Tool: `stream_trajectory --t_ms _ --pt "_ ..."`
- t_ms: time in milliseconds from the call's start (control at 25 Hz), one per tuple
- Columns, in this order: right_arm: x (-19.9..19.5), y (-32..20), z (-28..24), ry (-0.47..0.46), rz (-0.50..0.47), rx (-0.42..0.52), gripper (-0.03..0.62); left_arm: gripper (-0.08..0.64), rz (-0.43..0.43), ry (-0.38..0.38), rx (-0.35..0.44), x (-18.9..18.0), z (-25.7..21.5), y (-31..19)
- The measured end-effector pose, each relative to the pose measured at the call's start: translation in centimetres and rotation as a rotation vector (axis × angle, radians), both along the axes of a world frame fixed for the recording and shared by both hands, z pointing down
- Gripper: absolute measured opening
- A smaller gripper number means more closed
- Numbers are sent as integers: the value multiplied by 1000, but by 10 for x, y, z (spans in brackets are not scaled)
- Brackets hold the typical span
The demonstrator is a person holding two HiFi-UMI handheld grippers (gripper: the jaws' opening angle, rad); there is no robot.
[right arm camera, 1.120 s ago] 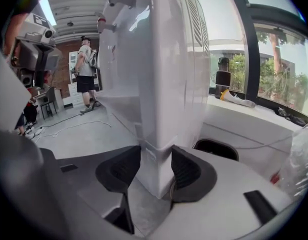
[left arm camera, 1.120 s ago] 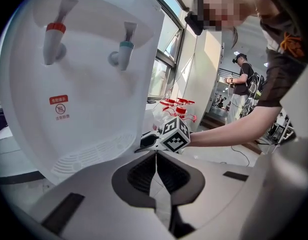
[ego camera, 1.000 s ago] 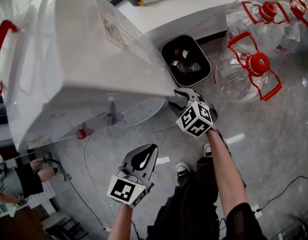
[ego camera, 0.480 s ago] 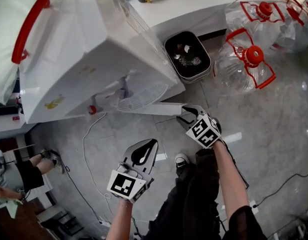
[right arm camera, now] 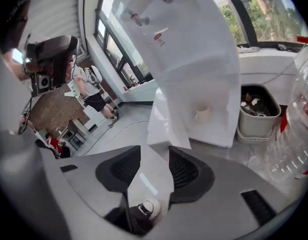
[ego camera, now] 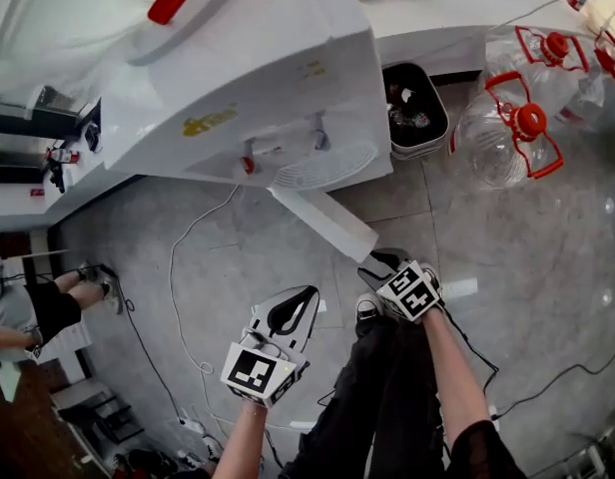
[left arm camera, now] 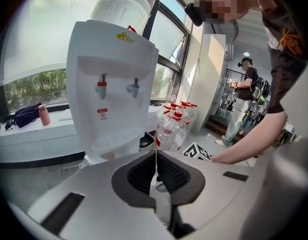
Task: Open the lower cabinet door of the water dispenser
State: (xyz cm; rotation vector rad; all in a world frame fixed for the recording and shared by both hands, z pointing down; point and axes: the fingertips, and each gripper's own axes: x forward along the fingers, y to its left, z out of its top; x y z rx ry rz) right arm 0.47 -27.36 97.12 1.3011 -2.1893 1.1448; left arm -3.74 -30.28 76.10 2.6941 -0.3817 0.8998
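Observation:
The white water dispenser stands ahead of me, a bottle on top. Its lower cabinet door is swung out toward me. My right gripper is at the door's free edge; in the right gripper view the white door fills the gap between the pads, and the jaws are opening. A cup shows inside the open cabinet. My left gripper hangs lower left of the door, shut with nothing in it; in the left gripper view its pads meet in front of the dispenser.
A bin with rubbish sits right of the dispenser. Large clear water jugs with red handles lie further right. A white cable runs over the grey floor at the left. My shoe is below the door. A person stands far off.
The right gripper has drawn back toward me with the door's edge, and the door has swung from nearly closed to wide open. The left gripper has shifted slightly.

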Motion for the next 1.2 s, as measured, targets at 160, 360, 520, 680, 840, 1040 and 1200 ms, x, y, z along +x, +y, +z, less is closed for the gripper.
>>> stream_trajectory --t_ms 160,360,520,680,840,1040,1200 --pt "-67 14 1 -65 -118 -41 188 20 -50 -8 12 -26 -13 -6" --pt "-144 4 -8 -139 -272 -29 168 20 -151 0 29 -59 -22 -22" --pt "-179 9 1 -156 -394 -61 150 20 -216 -19 29 -86 -23 -26" --pt "-194 -4 -2 -147 -435 -39 149 20 -268 -36 25 -116 -21 -25" --pt "-195 -8 -11 -163 -405 -40 157 20 -292 -48 22 -133 -23 -20" --pt "-166 6 -55 -161 -327 -35 164 20 -282 1 15 -120 -55 -13" --pt "-139 4 -133 -175 -228 34 163 20 -241 51 28 -99 -107 -10"
